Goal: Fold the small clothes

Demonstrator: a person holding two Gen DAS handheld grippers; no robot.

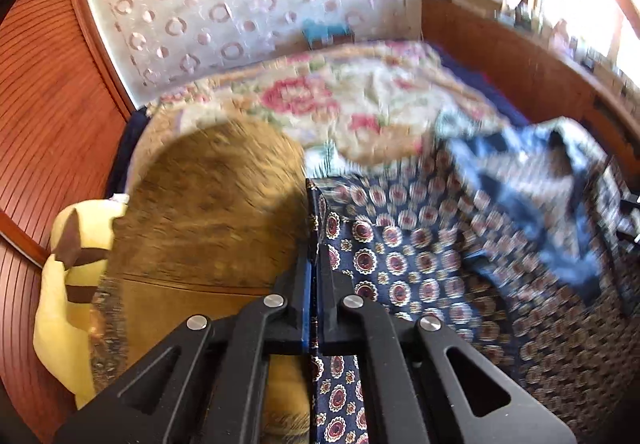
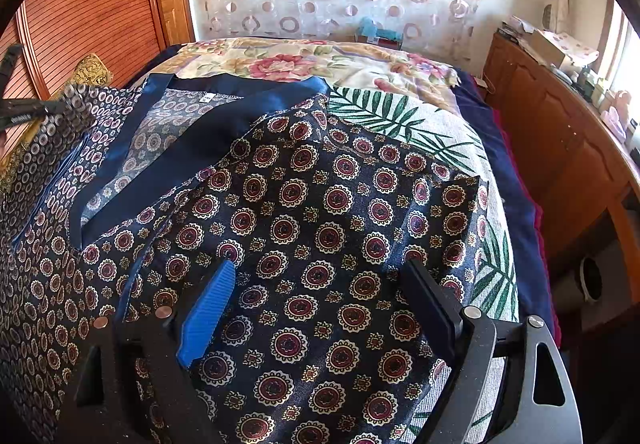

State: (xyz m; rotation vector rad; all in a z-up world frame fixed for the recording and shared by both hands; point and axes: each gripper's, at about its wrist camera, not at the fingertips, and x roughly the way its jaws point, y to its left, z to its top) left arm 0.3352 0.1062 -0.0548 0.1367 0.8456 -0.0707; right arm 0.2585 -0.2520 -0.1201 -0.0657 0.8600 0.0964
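Note:
A navy garment [image 2: 320,228] with red and white medallions lies spread on the bed, its plain blue satin neckband [image 2: 224,124] towards the far left. My right gripper [image 2: 320,284] hovers just over the garment's near part, open wide, with the blue pad [image 2: 208,308] on the left and only flat cloth beneath the gap. My left gripper [image 1: 314,232] is shut on an edge of the garment [image 1: 420,244], which runs between the closed fingers. The cloth it holds rises in a blurred fold [image 1: 540,184] at the right. In the right wrist view the garment's left side [image 2: 44,180] stands lifted.
The bed carries a floral cover [image 2: 280,60] and a palm-leaf cloth [image 2: 440,136]. A brown fuzzy cushion [image 1: 208,204] and a yellow plush toy [image 1: 68,284] lie left of my left gripper. A wooden cabinet [image 2: 560,148] runs along the right, slatted wooden doors [image 2: 88,4] along the left.

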